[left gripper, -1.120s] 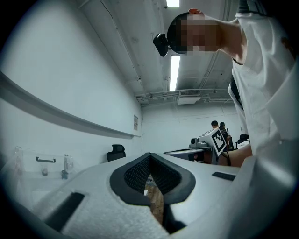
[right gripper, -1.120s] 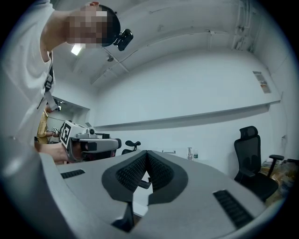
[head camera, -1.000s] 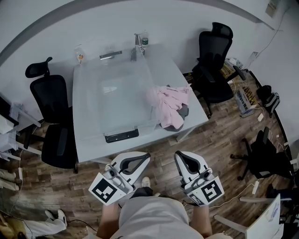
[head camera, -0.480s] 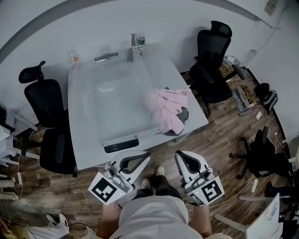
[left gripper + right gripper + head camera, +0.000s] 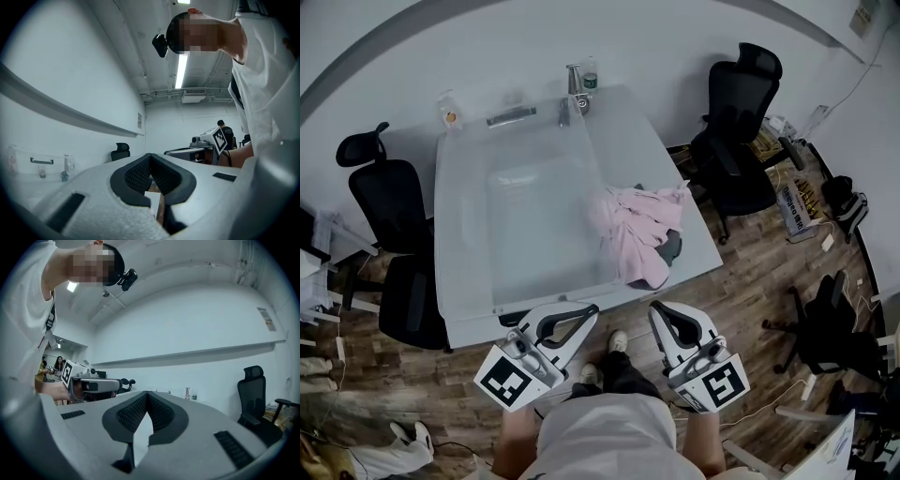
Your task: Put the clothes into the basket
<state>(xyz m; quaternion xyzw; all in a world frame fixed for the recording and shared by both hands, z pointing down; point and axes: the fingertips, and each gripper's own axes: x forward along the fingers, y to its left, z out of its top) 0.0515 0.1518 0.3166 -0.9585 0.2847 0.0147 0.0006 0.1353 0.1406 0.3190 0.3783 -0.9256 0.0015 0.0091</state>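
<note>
Clothes (image 5: 634, 228): a pink crumpled heap on the right half of the table (image 5: 661, 155), draped over the right rim of the basket (image 5: 534, 225), part hanging inside, part lying on the tabletop outside. A dark item (image 5: 671, 247) sits under the heap's near right edge; possibly another garment, the view is too coarse to say. Basket: large, translucent, takes up the left and middle of the table, with bare floor showing in its middle. A small bottle (image 5: 591, 81) stands at the table's far edge, just beyond the basket's far right corner. Left gripper (image 5: 592, 311): held low at the table's near edge, tips pointing toward the basket's near side, jaws pressed together with nothing between them. Right gripper (image 5: 656, 310): beside the left one over the wooden floor (image 5: 750, 272), short of the table's near edge, jaws likewise fully together and empty. Both grippers are well apart from the clothes. One black office chair (image 5: 394, 202) stands left of the table, a second black chair (image 5: 736, 127) to its far right.
</note>
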